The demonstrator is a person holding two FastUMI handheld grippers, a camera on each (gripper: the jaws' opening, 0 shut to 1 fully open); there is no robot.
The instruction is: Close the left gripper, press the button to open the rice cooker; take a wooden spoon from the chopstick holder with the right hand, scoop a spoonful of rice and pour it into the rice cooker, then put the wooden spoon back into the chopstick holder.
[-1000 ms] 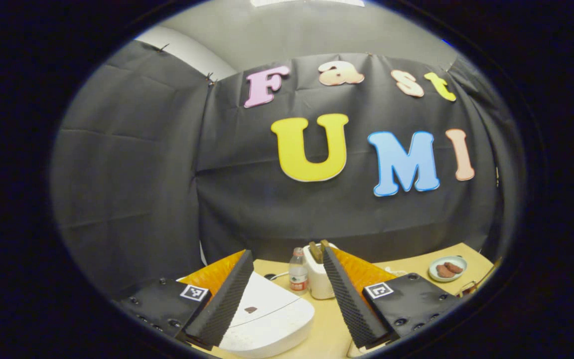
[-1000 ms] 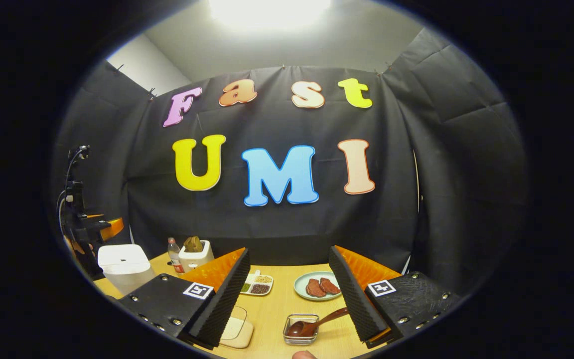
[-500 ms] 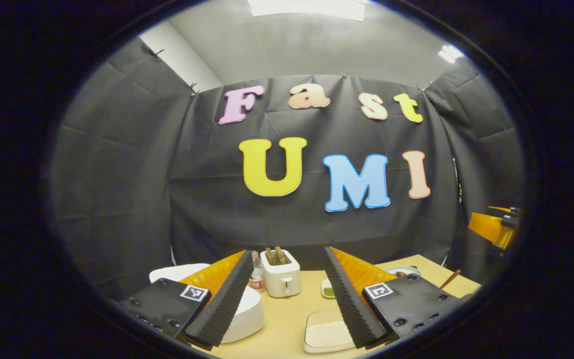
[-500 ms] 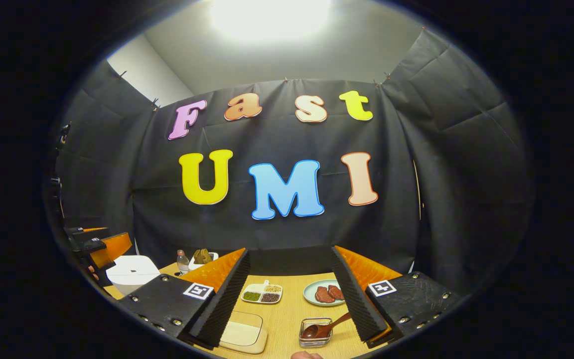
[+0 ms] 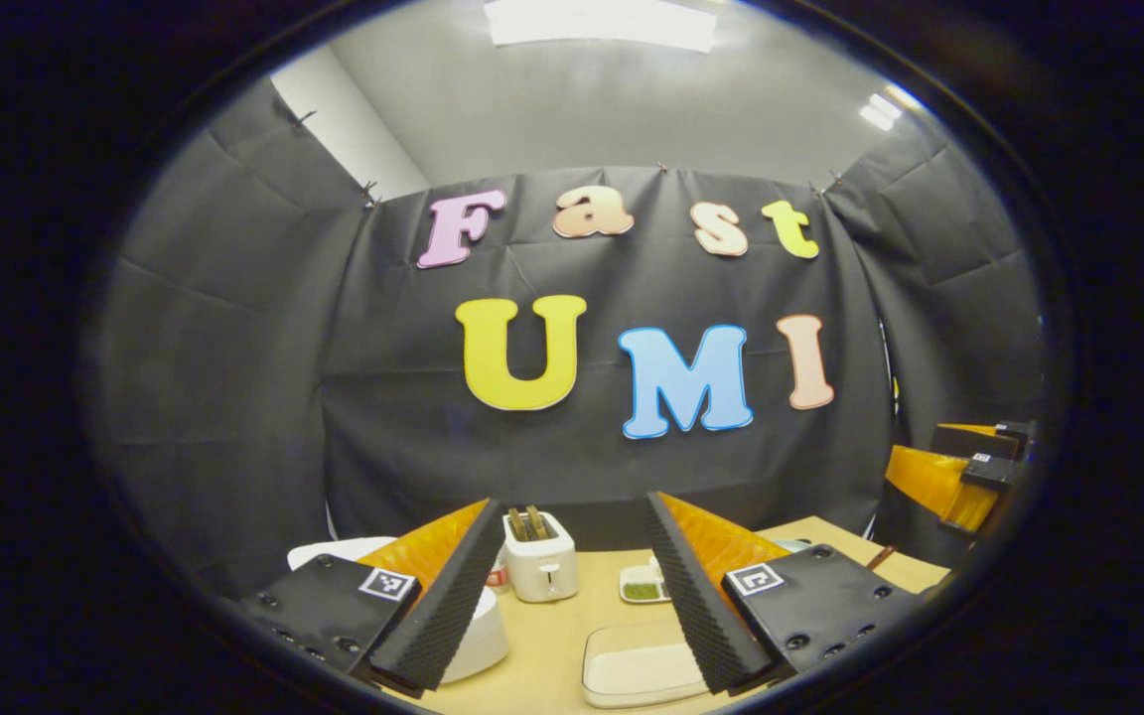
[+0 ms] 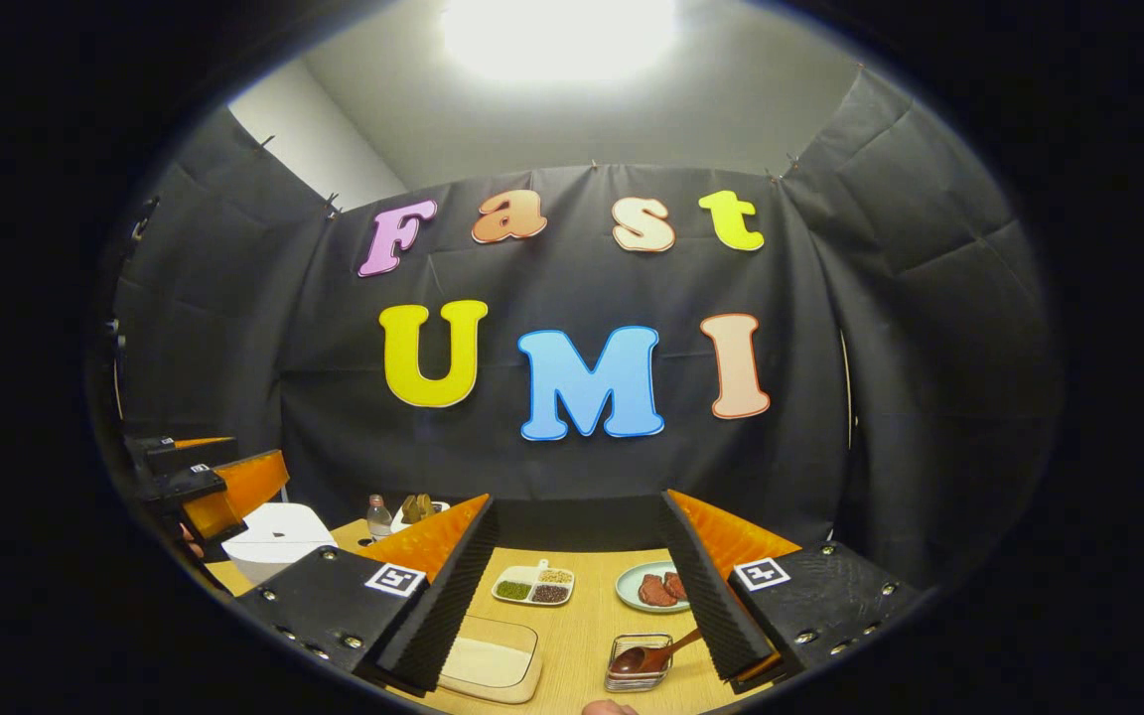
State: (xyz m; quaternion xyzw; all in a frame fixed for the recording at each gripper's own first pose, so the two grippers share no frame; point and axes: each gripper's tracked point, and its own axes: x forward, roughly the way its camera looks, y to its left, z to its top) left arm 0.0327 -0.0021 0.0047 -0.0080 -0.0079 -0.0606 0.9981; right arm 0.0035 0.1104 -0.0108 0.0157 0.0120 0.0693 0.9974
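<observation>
Wooden spoon [image 6: 653,655] is lying in the holder [image 6: 638,663] at 6 o'clock; both grippers [image 5: 572,606] [image 6: 577,606] gaping, empty.

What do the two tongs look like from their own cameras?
Left tongs and right tongs match: each has two wedge-shaped fingers with ribbed inner faces, orange panels on their backs, and black bolted mounting blocks, each carrying a small square black-and-white marker tag.

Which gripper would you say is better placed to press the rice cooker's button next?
Left. The rice cooker lies right beside the left gripper, by its own finger, while the right gripper sees it far off to its left and hangs nearer the wooden spoon.
</observation>
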